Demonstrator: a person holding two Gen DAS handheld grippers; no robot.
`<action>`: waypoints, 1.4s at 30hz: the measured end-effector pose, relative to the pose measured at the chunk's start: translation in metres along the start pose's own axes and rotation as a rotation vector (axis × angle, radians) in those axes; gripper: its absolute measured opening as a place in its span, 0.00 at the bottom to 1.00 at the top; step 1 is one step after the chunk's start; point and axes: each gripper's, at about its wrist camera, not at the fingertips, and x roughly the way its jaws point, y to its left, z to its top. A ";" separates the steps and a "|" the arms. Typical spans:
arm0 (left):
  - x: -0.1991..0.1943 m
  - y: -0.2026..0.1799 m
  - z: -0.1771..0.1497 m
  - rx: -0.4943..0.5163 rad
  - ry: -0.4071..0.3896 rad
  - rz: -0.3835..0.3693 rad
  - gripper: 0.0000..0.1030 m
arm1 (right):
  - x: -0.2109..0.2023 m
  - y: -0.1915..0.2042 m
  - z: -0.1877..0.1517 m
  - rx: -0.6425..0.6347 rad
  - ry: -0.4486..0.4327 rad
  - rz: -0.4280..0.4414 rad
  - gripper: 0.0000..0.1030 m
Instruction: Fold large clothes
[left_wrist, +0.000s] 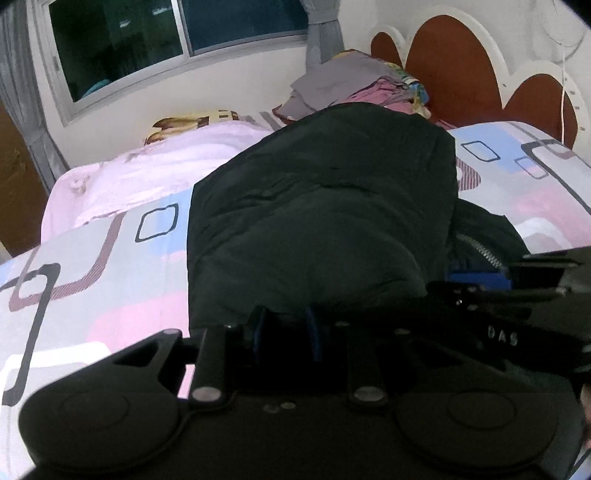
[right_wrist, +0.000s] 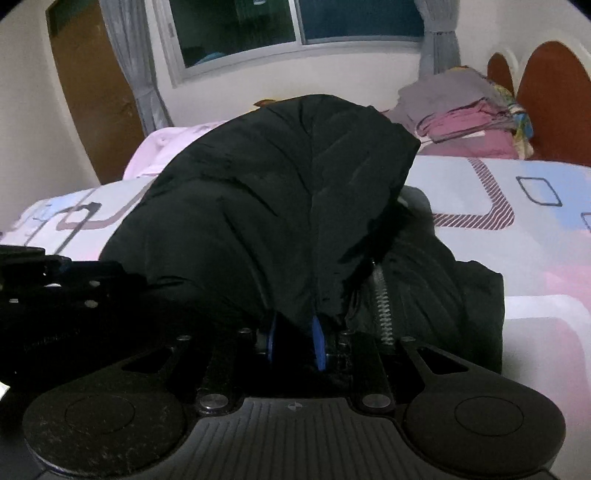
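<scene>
While both grippers clamp its near edge, the black jacket (right_wrist: 280, 192) lies spread on the patterned bedsheet (right_wrist: 517, 206). Left gripper (left_wrist: 286, 332) and right gripper (right_wrist: 295, 343) each pinch fabric between blue pads. Raised letters on the right gripper's body in the left view seem to read "DAS".

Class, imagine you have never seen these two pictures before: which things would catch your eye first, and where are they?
A big black jacket fills the middle of both views, draped over a bed with a pastel patterned cover. Both sets of tongs, left and right, pinch its near edge, and a silver zipper shows beside the right pair. At the head of the bed, by a red headboard, sits a stack of folded clothes.
</scene>
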 end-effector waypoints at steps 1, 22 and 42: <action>-0.002 0.001 0.000 0.004 0.002 0.001 0.22 | -0.002 0.002 0.002 -0.009 0.004 -0.009 0.20; -0.050 -0.012 -0.049 -0.022 0.039 -0.002 0.20 | -0.037 0.022 -0.033 0.021 0.142 -0.024 0.20; -0.056 0.079 -0.050 -0.246 -0.005 -0.158 0.96 | -0.077 -0.158 -0.023 0.615 0.045 0.193 0.97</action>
